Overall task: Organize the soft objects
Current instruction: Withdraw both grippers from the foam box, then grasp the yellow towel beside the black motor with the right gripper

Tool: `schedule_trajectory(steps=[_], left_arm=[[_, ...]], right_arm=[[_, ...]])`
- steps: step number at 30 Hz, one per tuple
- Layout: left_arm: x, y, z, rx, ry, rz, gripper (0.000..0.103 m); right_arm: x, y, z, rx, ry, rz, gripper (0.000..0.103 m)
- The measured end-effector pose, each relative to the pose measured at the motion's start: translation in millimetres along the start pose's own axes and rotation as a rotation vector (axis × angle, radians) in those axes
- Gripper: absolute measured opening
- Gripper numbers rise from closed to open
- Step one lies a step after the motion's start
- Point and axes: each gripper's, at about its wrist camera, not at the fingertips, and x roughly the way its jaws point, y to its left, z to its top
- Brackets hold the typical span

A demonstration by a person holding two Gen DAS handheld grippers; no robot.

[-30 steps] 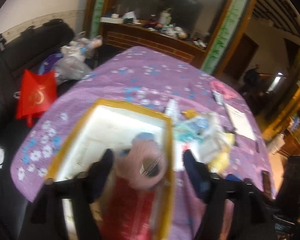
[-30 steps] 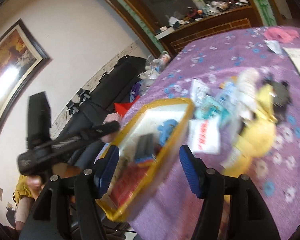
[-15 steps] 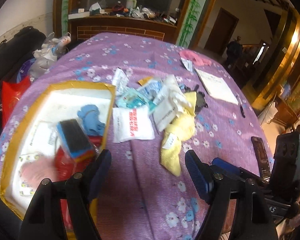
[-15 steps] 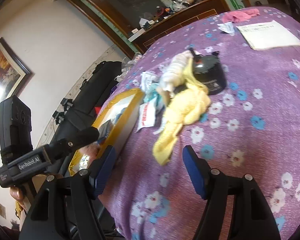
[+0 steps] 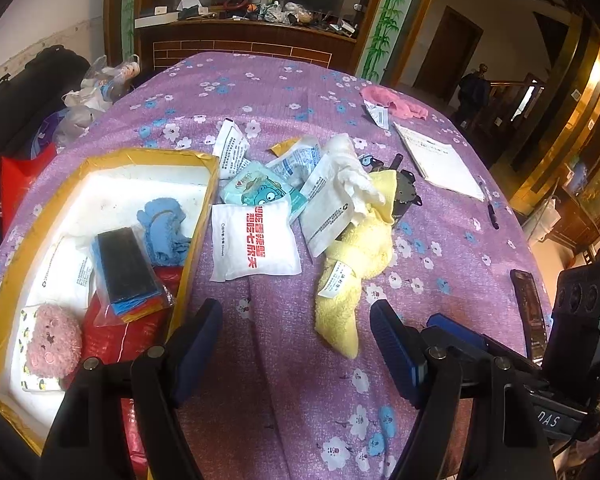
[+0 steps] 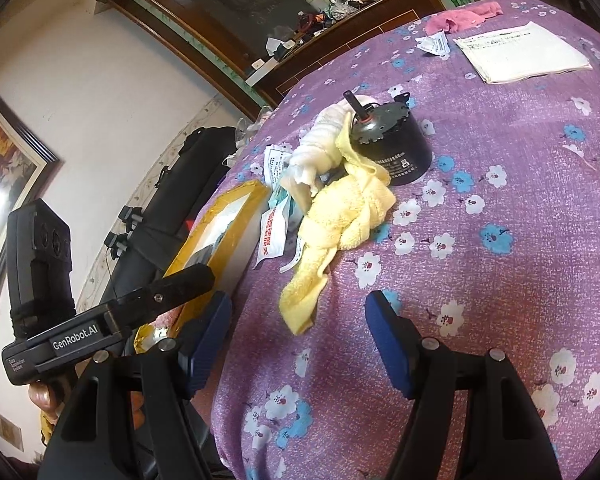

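Left wrist view: my left gripper (image 5: 296,344) hangs empty with jaws wide apart over bare purple tabletop (image 5: 284,92). The yellow-rimmed box (image 5: 148,157) sits at left, already part filled: pink plush (image 5: 52,340), blue cloth (image 5: 164,228), a wrapped sponge pack (image 5: 126,276), something red under it. So I judge the task partly done. Left outside, just right of the box wall: white pouch with red print (image 5: 256,244), teal pouch (image 5: 260,192), more white sachets, a white rag (image 5: 350,168) and the yellow towel (image 5: 356,276), all overlapping in one heap. The towel's tail lies nearest, between my jaws' line and slightly right. A pink cloth (image 5: 392,100) lies well apart at the far edge, beside a paper pad (image 5: 440,160). Room: open cloth ahead of the gripper, but the box wall is close on the left jaw, and the right gripper's body crowds the lower right.

Right wrist view: my right gripper (image 6: 298,340) is also empty, jaws spread wide, nothing between them. Yellow towel (image 6: 340,224) lies just ahead, its corner near the left jaw; its upper end touches a black motor (image 6: 396,148), a hard item I would leave. The left gripper's body sits low left near the box (image 6: 224,216). To the right the tabletop is clear cloth; the table edge drops away at left, near the box.
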Motion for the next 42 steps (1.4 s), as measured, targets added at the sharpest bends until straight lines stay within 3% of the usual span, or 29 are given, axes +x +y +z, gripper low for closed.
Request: schedule_trajectory(steps=[17, 27, 29, 31, 32, 37, 42], left_arm=[[16, 6, 2, -0.007, 0.035, -0.019, 0.079], [9, 9, 35, -0.044, -0.004, -0.047, 0.079], [11, 7, 45, -0.047, -0.003, -0.058, 0.079], [14, 3, 54, -0.046, 0.003, -0.063, 0.079], [16, 0, 60, -0.042, 0.003, -0.073, 0.079], [33, -21, 95, -0.01, 0.02, -0.094, 0.079], [74, -36, 129, 0.009, 0.085, -0.091, 0.079]], right_arm=[[12, -4, 10, 0.036, 0.007, -0.005, 0.069], [63, -14, 50, 0.141, 0.046, -0.051, 0.068], [77, -19, 52, 0.175, 0.066, -0.112, 0.065], [83, -22, 52, 0.181, 0.072, -0.131, 0.052], [82, -22, 52, 0.175, 0.066, -0.134, 0.05], [77, -28, 49, 0.181, 0.067, -0.091, 0.041], [55, -27, 39, 0.161, 0.02, -0.025, 0.041]])
